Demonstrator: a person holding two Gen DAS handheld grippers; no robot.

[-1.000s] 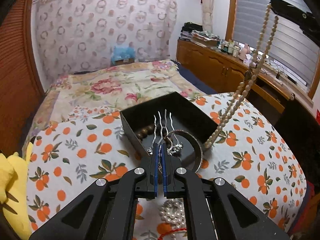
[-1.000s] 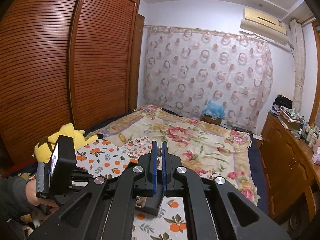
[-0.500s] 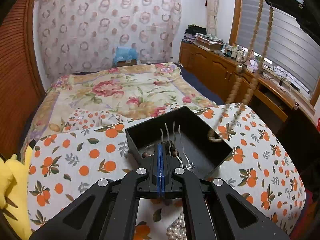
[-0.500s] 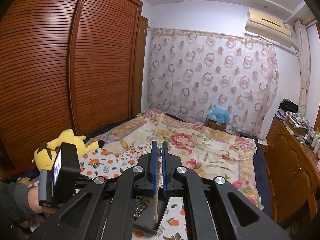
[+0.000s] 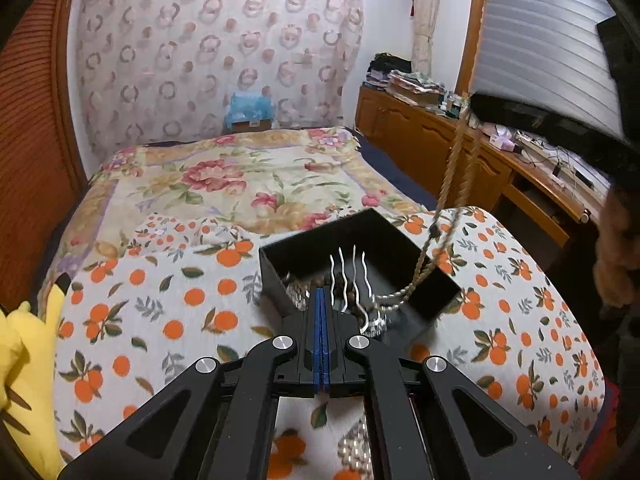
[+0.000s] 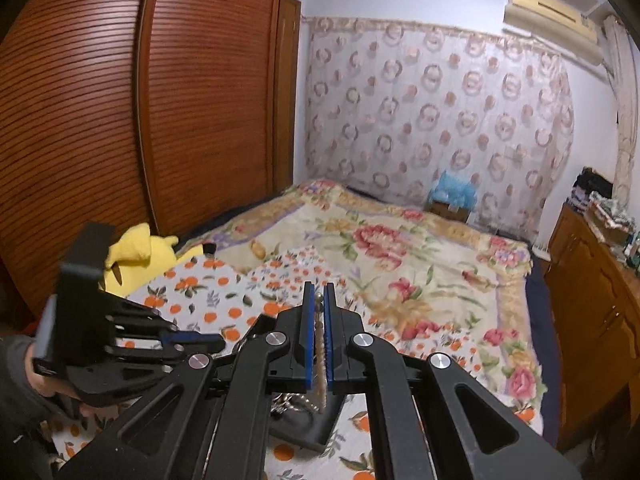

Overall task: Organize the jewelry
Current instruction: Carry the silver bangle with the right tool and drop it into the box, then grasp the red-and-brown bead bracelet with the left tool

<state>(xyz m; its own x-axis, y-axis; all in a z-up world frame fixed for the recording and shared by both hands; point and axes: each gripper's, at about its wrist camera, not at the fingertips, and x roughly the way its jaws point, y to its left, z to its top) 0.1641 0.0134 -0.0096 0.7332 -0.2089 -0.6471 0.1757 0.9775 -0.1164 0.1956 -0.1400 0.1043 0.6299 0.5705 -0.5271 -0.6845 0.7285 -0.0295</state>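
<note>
- We hold two black grippers with blue pads over a bed covered with a cloth point(image 5: 168, 304) printed with oranges.
- Our left gripper point(image 5: 322, 300) is fully closed, its blue pads pressed flat together. We see nothing clamped between them.
- Just ahead of the left gripper's tips sits an open black box point(image 5: 360, 236) on the orange-print cloth.
- Inside the box, right in front of the tips and slightly to their right, lies a silver hair comb point(image 5: 352, 276) with wavy prongs pointing away from us. Dark beads lie beside it in the box.
- Our right gripper point(image 6: 319, 300) is closed on a bead necklace point(image 6: 320, 360), a beige strand pinched between its blue pads.
- In the left camera's view the necklace point(image 5: 456, 172) hangs from the right gripper point(image 5: 480, 104) at the upper right, and its lower end trails over the box's right wall and into the box.
- Below the left gripper, close to us, a heap of white pearls point(image 5: 356, 448) lies on the cloth.
- A yellow plush toy point(image 6: 140, 252) lies well off to the left of both grippers.
- In the right camera's view a hand in a grey sleeve point(image 6: 24, 384) holds the left gripper at the lower left.
- We can read no brand, label or writing anywhere.
</note>
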